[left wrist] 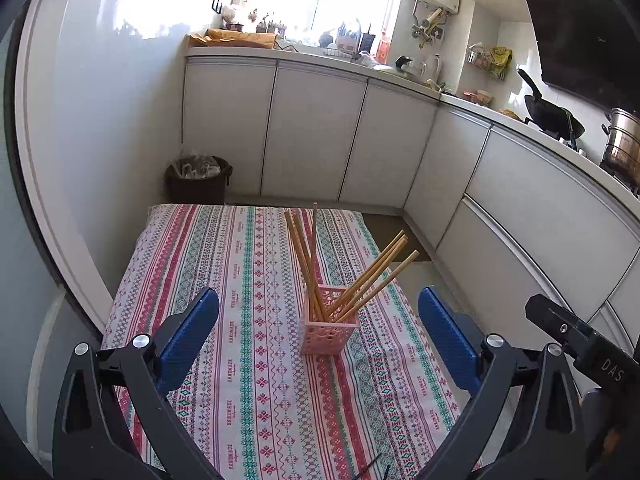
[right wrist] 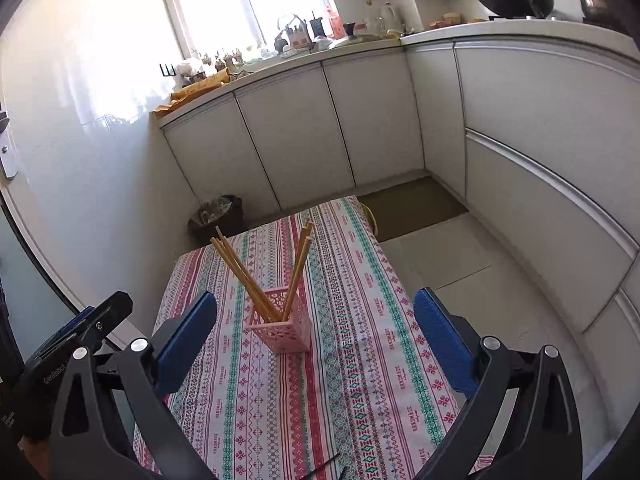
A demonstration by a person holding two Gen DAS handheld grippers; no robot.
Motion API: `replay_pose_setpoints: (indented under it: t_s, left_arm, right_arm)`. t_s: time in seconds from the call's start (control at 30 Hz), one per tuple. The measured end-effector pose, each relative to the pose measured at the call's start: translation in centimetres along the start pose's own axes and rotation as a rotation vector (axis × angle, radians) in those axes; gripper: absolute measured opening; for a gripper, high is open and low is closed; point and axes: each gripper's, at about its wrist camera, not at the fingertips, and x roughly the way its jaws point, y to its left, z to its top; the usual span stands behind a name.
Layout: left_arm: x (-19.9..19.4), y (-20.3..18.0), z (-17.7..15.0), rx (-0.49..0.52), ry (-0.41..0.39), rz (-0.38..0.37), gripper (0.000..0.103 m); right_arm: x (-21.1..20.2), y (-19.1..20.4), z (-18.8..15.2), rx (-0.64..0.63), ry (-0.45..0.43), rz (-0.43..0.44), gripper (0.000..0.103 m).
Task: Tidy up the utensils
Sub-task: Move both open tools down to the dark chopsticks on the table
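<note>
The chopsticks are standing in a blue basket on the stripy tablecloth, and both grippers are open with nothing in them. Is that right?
Almost. The basket is pink, not blue; the blue parts are the pads on the jaws. Both wrist views show it. The rest holds: the chopsticks stand in it on the stripy tablecloth, and the left gripper and right gripper are open with nothing gripped.

Chopsticks (left wrist: 352, 272) in holder (left wrist: 330, 330) on table (left wrist: 240, 360), bin (left wrist: 198, 180) behind.

Black-framed left tongs (left wrist: 319, 322) and right tongs (right wrist: 315, 322), ribbed blue pads (left wrist: 188, 340), silver pivot screws (right wrist: 138, 345).
</note>
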Motion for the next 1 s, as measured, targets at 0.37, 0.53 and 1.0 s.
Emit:
replay_pose_setpoints:
  t_s: [0.37, 0.53, 1.0]
  left_arm:
    - [3.0, -0.6, -6.1, 0.088, 0.195, 0.010, 0.096]
    - [4.5, -1.6, -9.0, 0.173, 0.287, 0.026, 0.096]
    - [12.7, -4.7, -20.1, 0.458, 0.824, -0.026, 0.096]
  right_arm:
    - [0.8, -3.8, -7.2, 0.048, 0.169, -0.035, 0.096]
    - [1.1, -5.4, -11.6, 0.062, 0.282, -0.034, 0.096]
    - [0.7, -9.9, -17.5, 0.174, 0.462, -0.015, 0.096]
